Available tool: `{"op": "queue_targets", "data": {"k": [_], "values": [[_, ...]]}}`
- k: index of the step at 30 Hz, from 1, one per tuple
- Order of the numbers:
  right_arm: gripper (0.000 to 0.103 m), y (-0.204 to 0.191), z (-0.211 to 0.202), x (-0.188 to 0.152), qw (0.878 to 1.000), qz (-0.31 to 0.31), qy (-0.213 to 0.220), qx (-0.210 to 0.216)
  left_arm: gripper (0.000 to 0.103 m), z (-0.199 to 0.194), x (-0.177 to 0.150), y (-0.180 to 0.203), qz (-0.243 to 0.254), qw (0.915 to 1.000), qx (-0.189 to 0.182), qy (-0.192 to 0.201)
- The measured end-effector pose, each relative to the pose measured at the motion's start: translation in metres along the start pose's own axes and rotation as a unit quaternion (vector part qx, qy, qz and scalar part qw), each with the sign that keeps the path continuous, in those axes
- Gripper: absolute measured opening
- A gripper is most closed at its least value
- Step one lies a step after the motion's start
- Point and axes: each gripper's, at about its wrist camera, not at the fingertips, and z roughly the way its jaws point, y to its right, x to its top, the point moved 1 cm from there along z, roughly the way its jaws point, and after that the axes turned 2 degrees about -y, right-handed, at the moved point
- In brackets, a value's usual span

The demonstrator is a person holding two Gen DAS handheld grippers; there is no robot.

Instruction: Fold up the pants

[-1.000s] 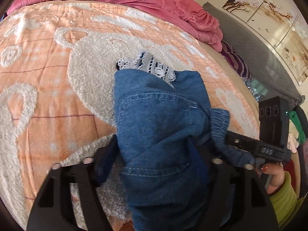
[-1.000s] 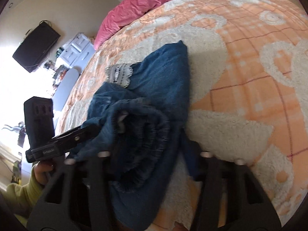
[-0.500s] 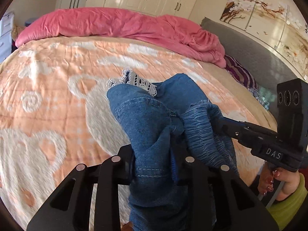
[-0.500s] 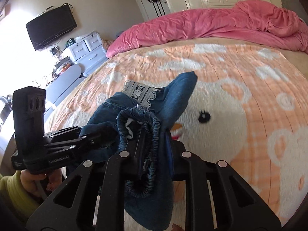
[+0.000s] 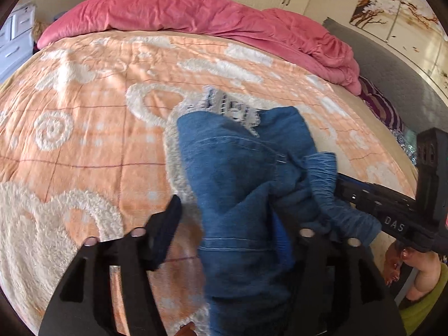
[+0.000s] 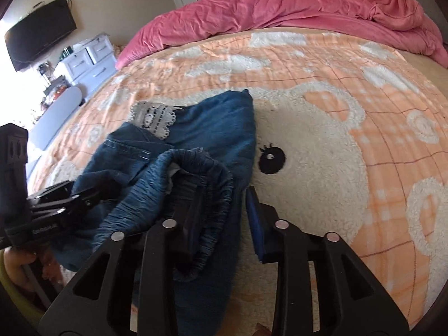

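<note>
The blue denim pants (image 5: 238, 173) with a white lace trim (image 5: 224, 106) lie bunched on the orange and white bed blanket (image 5: 84, 140). My left gripper (image 5: 226, 224) is open, its fingers wide apart on either side of the denim. My right gripper (image 6: 224, 210) is open too; the elastic waistband (image 6: 201, 168) drapes over its left finger and the right finger stands clear over the blanket. The pants also show in the right wrist view (image 6: 218, 123). Each gripper shows in the other's view, the right one (image 5: 392, 212) and the left one (image 6: 50, 210).
A pink duvet (image 5: 210, 16) is heaped along the far side of the bed. A grey headboard (image 5: 392, 64) and striped cushion (image 5: 383, 109) are at the right. White drawers (image 6: 86, 56) and a wall television (image 6: 39, 36) stand beyond the bed's left side.
Both grippers were shut on the raised denim half a second ago. Now both have opened, and the pants have dropped lower onto the blanket.
</note>
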Motion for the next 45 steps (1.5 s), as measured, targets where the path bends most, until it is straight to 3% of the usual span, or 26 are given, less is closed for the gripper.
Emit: {"op": "queue_targets", "data": {"k": [8,15,17,20,29,38,45], "values": [[0.049,-0.003,-0.019,-0.005,1.0,-0.007,0.01,-0.027,0.082,-0.011,-0.007,0.0,0.004,0.9996,0.026,0.004],[0.074,-0.017,-0.063,-0.015,0.997,-0.027,0.052,-0.042,0.087,-0.042,-0.016,0.001,0.008,0.9989,0.041,0.02],[0.085,-0.021,-0.075,-0.019,0.997,-0.034,0.061,-0.041,0.095,-0.052,-0.021,0.002,0.011,0.9987,0.044,0.024],[0.091,-0.028,-0.095,-0.028,0.995,-0.042,0.077,-0.044,0.095,-0.068,-0.03,0.001,0.007,0.9985,0.047,0.029],[0.094,-0.039,-0.127,-0.061,0.994,-0.047,0.089,-0.044,0.098,-0.101,-0.057,0.01,0.005,0.9983,0.051,0.029],[0.094,-0.043,-0.13,-0.089,0.995,-0.046,0.07,-0.047,0.098,-0.114,-0.093,0.017,-0.013,0.9985,0.049,0.02],[0.094,-0.037,-0.129,-0.1,0.997,-0.029,0.06,-0.046,0.098,-0.12,-0.108,0.022,-0.014,0.9981,0.049,0.034]]}}
